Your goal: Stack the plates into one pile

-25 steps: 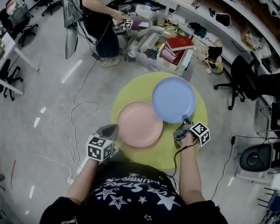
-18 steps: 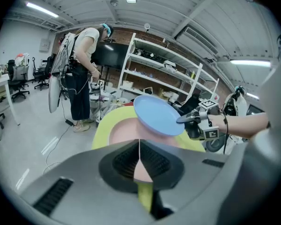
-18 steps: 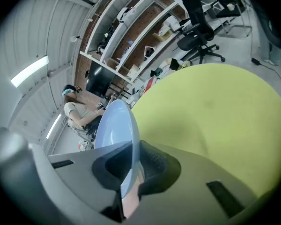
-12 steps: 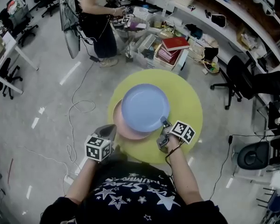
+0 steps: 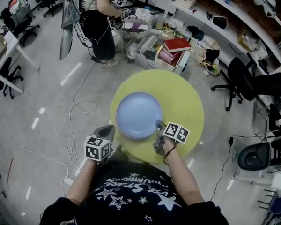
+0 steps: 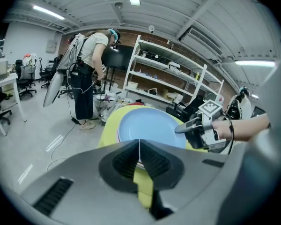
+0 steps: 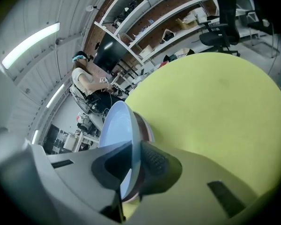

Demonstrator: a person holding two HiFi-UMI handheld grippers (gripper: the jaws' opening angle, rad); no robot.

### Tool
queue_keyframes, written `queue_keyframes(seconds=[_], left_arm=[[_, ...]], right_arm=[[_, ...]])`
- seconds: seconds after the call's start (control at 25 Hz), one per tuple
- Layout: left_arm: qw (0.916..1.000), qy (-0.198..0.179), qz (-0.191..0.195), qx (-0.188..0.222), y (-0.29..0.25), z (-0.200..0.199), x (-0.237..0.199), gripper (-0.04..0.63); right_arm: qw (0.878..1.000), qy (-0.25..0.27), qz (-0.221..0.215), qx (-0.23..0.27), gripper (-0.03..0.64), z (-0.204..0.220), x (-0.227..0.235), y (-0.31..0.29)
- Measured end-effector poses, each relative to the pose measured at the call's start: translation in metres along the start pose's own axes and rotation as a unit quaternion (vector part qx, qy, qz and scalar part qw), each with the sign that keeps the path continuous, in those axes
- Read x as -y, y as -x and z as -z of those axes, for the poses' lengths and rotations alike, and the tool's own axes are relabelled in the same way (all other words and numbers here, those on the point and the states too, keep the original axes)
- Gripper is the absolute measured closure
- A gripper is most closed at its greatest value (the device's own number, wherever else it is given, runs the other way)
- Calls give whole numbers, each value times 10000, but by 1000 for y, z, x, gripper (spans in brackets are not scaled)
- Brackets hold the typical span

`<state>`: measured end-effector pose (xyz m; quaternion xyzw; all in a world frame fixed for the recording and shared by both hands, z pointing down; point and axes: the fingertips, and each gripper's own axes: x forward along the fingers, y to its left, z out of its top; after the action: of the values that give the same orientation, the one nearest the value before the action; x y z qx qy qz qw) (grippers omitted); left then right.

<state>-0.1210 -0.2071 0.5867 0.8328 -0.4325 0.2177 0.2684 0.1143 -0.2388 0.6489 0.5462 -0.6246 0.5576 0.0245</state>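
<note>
Blue plate (image 5: 138,115), flat on top of pink plate (image 7: 147,128) on yellow bench (image 5: 187,102). Looks light, stiff, slippery; best grabbed by the thin rim. Right gripper (image 5: 157,124) just loosening, rim between jaws; left gripper (image 5: 107,131) clenched, empty

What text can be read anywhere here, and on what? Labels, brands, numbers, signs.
Nothing reads clearly enough to quote.
T-shirt print: lettering above white stars, too blurred to read.
Marker cubes: black-and-white square patterns only, no letters or numbers.
Red books: any cover text is too small to read.
</note>
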Motion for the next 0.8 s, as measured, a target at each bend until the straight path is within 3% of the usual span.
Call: queue_keyframes(seconds=[0.32, 0.48, 0.68, 0.8], left_arm=[[9999, -143, 58, -38, 0, -5, 2, 575], [9998, -194, 73, -50, 0, -2, 6, 575], [9997, -253, 50, -60, 4, -3, 14, 575], [9996, -297, 34, -26, 5, -2, 22, 575]], right_arm=[[9999, 57, 107, -65, 569, 6, -1, 0], [9987, 472, 63, -192, 559, 12, -4, 3], [9944, 976, -78, -396, 450, 19, -14, 10], [9937, 1051, -136, -372, 428, 21, -11, 18]])
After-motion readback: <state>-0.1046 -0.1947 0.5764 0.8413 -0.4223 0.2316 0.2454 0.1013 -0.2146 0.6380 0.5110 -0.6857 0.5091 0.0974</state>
